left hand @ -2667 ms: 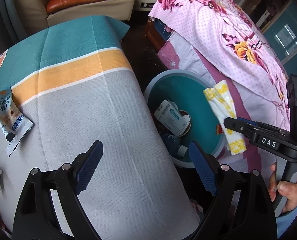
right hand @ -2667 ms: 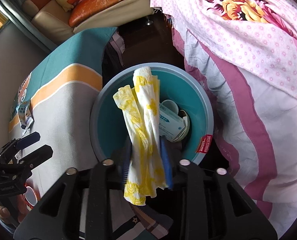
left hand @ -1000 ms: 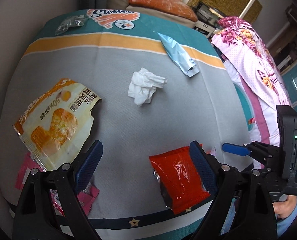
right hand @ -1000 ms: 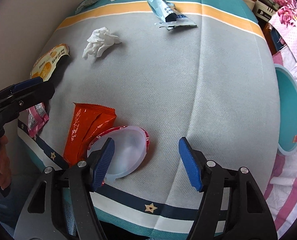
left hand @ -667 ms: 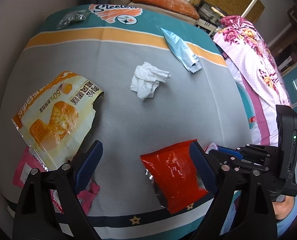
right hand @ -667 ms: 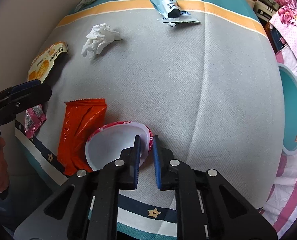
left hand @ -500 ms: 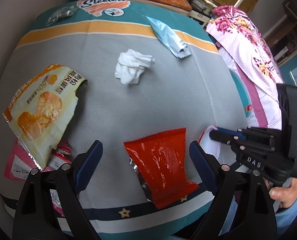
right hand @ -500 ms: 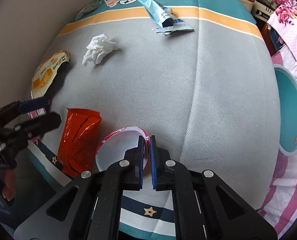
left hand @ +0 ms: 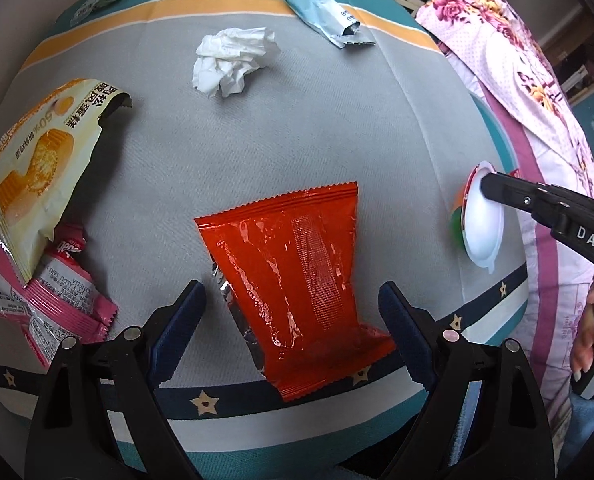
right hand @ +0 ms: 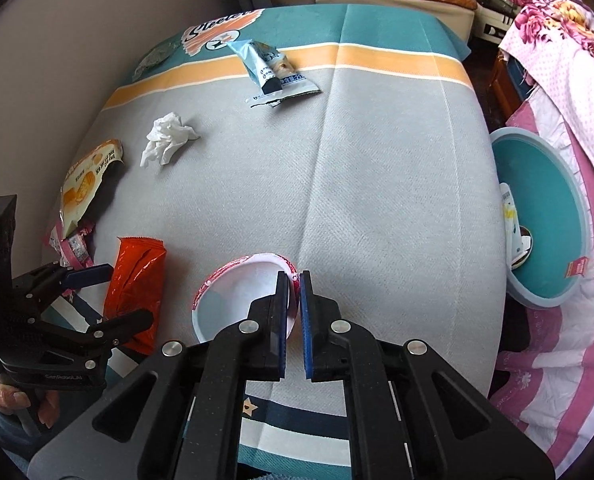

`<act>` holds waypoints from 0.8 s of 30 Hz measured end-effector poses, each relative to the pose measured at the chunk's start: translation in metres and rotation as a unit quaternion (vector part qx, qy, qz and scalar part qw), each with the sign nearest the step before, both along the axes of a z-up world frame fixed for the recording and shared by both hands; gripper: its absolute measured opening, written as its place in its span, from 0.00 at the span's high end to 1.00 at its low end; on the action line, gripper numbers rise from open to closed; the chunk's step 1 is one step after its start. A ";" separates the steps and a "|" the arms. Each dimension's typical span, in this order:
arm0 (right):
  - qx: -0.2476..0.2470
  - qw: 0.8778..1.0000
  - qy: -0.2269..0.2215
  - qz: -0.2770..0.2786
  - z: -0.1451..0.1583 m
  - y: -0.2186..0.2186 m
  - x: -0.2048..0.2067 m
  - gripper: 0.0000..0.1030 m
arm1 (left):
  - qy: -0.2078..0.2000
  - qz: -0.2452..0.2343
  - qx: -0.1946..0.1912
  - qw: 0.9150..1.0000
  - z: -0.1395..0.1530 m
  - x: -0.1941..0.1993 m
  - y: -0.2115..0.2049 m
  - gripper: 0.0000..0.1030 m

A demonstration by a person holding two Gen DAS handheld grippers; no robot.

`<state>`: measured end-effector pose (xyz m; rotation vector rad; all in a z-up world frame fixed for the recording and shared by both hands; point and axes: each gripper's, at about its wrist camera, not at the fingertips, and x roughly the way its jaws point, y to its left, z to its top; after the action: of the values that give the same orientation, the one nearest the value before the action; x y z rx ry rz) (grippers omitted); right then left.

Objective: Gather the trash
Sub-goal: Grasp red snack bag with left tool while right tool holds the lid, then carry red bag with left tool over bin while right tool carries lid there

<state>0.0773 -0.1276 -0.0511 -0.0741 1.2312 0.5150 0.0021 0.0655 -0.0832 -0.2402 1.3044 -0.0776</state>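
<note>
My right gripper (right hand: 294,280) is shut on the rim of a white plastic cup (right hand: 237,296) with a red edge and holds it above the table's near edge; the cup also shows in the left wrist view (left hand: 481,220). My left gripper (left hand: 293,304) is open, its fingers on either side of a red snack bag (left hand: 293,272) that lies flat near the front edge. The teal trash bin (right hand: 553,216) stands on the floor to the right of the table, with trash inside.
On the grey cloth lie a crumpled white tissue (left hand: 233,60), a yellow cake wrapper (left hand: 37,152), pink wrappers (left hand: 49,296), a light-blue packet (left hand: 321,16) and a clear wrapper (left hand: 97,4). A floral bedspread (right hand: 569,40) hangs at the right.
My right gripper dropped the yellow napkin in the bin, moved to the table, shut on the cup's rim and lifted it. My left gripper moved over the red bag.
</note>
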 end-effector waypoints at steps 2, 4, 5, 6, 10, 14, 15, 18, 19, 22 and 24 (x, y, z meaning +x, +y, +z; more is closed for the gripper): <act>0.002 1.000 -0.004 -0.001 0.002 -0.004 0.000 0.94 | -0.004 0.002 0.007 1.000 0.000 -0.001 -0.001 0.21; 0.003 1.000 -0.007 -0.003 0.003 -0.007 0.001 0.94 | -0.008 0.002 0.020 1.000 0.001 0.000 -0.005 0.30; 0.004 1.000 -0.008 -0.005 0.004 -0.010 0.002 0.94 | -0.010 0.003 0.018 1.000 0.001 0.001 -0.005 0.41; 0.006 1.000 -0.009 -0.006 0.004 -0.012 0.003 0.94 | -0.013 0.004 0.022 1.000 0.003 0.001 -0.005 0.46; 0.015 1.000 -0.010 -0.014 0.004 -0.020 0.007 0.94 | -0.026 0.011 0.023 0.999 0.010 0.005 -0.005 0.64; 0.022 0.999 -0.014 -0.020 0.008 -0.027 0.013 0.94 | -0.034 0.012 0.023 0.999 0.018 0.015 -0.010 0.66; 0.023 0.999 -0.016 -0.021 0.009 -0.029 0.015 0.94 | -0.036 0.011 0.023 0.999 0.020 0.019 -0.013 0.66; 0.026 0.999 -0.022 -0.025 0.013 -0.035 0.020 0.94 | -0.042 0.009 0.019 0.999 0.026 0.028 -0.020 0.66; 0.027 0.999 -0.024 -0.027 0.014 -0.037 0.022 0.94 | -0.043 0.008 0.018 0.999 0.027 0.031 -0.023 0.66; 0.030 0.998 -0.031 -0.034 0.019 -0.046 0.029 0.94 | -0.049 0.000 0.015 0.999 0.033 0.042 -0.034 0.66; 0.033 0.998 -0.037 -0.043 0.023 -0.055 0.036 0.94 | -0.056 -0.010 0.016 0.998 0.039 0.051 -0.045 0.66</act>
<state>0.1129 -0.1827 -0.0282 0.0167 1.1394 0.4733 0.0533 0.0208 -0.0440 -0.1920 1.1964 -0.0858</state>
